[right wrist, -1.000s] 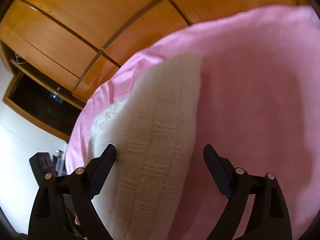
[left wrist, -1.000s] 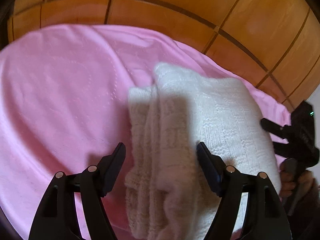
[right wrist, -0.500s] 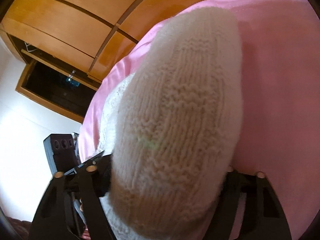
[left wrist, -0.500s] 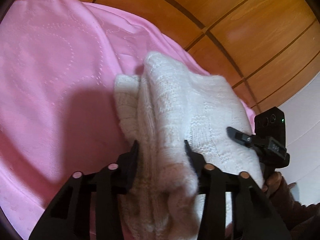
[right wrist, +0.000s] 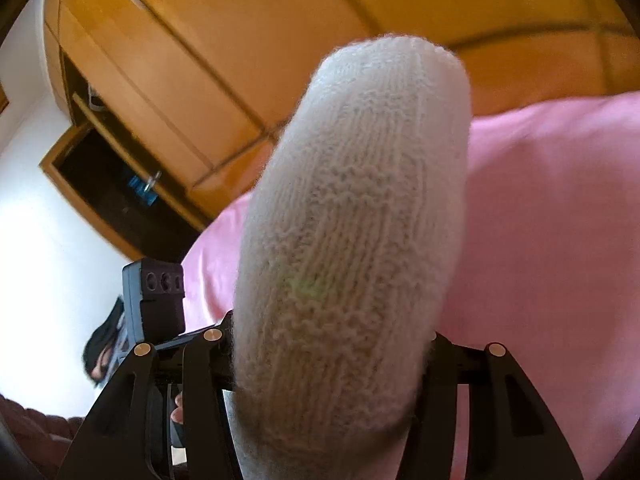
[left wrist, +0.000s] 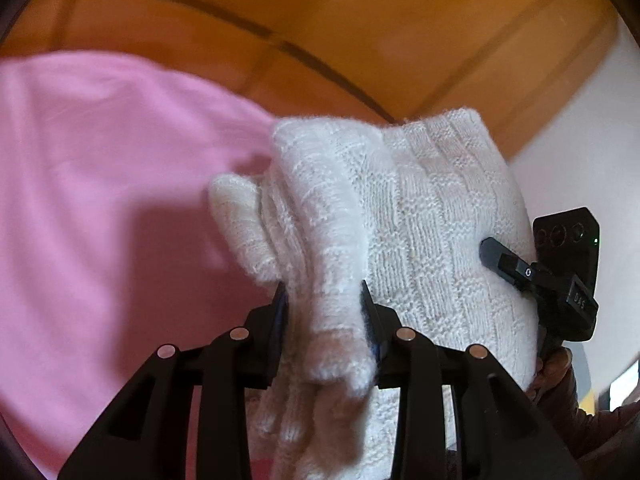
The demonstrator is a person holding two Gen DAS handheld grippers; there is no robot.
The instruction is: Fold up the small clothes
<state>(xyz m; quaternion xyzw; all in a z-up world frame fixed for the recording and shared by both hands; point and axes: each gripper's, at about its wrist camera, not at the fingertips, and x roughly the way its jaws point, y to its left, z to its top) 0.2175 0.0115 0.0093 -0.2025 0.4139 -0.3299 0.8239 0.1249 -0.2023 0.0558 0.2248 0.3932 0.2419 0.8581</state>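
Knitwear: white folded garment (left wrist: 420, 216) lifted above pink bedsheet (left wrist: 100, 200), wooden wardrobe (right wrist: 240, 40) behind. Left tool (left wrist: 324, 316) jaws just closing, clamped on bunched edge. Right tool (right wrist: 328, 344) jaws just closing, clamped on thick fold.

Perhaps "DAS" on right hand-held gripper (left wrist: 520, 270)

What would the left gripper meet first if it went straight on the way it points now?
Nothing new at once: the left gripper is shut on the white knitted garment. Beyond that, probably the pink sheet, though depth is unclear.
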